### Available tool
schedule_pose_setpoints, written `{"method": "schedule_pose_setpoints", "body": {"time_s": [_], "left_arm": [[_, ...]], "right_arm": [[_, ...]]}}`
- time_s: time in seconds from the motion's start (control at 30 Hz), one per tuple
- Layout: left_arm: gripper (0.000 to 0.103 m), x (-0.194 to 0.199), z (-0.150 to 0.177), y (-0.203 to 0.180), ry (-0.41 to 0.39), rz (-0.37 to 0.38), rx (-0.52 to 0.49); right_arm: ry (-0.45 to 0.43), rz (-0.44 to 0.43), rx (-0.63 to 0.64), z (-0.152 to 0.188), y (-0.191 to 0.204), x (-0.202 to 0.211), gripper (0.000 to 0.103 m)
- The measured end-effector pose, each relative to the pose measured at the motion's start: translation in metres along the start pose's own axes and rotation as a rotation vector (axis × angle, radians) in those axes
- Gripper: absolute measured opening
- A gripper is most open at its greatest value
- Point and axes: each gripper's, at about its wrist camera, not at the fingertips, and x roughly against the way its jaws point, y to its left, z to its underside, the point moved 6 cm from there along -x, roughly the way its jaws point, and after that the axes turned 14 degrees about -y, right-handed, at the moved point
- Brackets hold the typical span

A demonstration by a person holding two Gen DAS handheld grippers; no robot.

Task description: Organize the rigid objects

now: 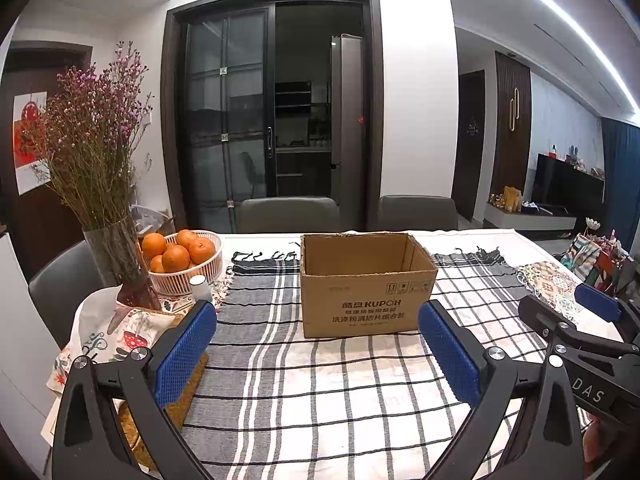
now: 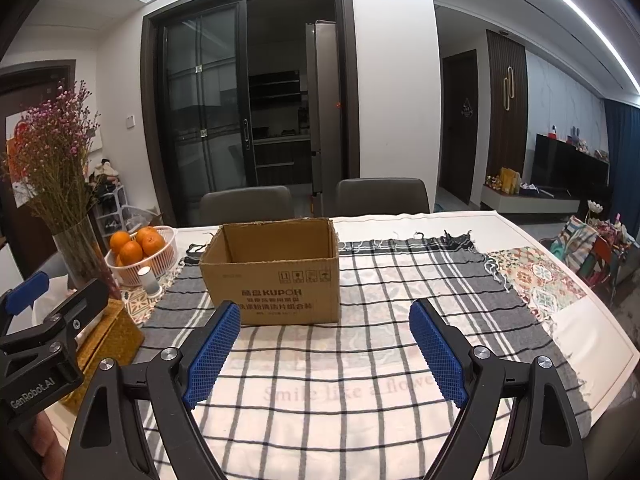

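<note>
An open brown cardboard box [image 1: 366, 284] [image 2: 276, 272] stands on the checked cloth in the middle of the table, its top flaps gone and its inside not visible from here. My left gripper [image 1: 318, 320] hovers open over the cloth just in front of the box, nothing between its blue pads. My right gripper [image 2: 325, 320] is open too, held a little nearer than the box and slightly to its right, with nothing in it. Each gripper shows at the edge of the other's view: the right gripper [image 1: 560, 304] and the left gripper [image 2: 56, 292].
A white basket of oranges [image 1: 182, 258] [image 2: 140, 250], a small white bottle [image 1: 200, 288] [image 2: 146, 280] and a glass vase of dried flowers [image 1: 120, 260] [image 2: 78, 256] stand at the left. A woven yellow box [image 2: 108, 336] lies near the left edge. Two chairs [image 1: 288, 214] sit behind the table.
</note>
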Motion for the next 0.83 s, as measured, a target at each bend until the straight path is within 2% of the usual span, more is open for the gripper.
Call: {"method": "schedule_pose_setpoints", "body": {"time_s": [0.83], "left_arm": [[0.103,0.0009,0.0008,-0.0001,-0.002,-0.003,-0.001]], "right_arm": [[0.006,-0.006,-0.003,-0.001,-0.0006,0.0019,0.087]]}}
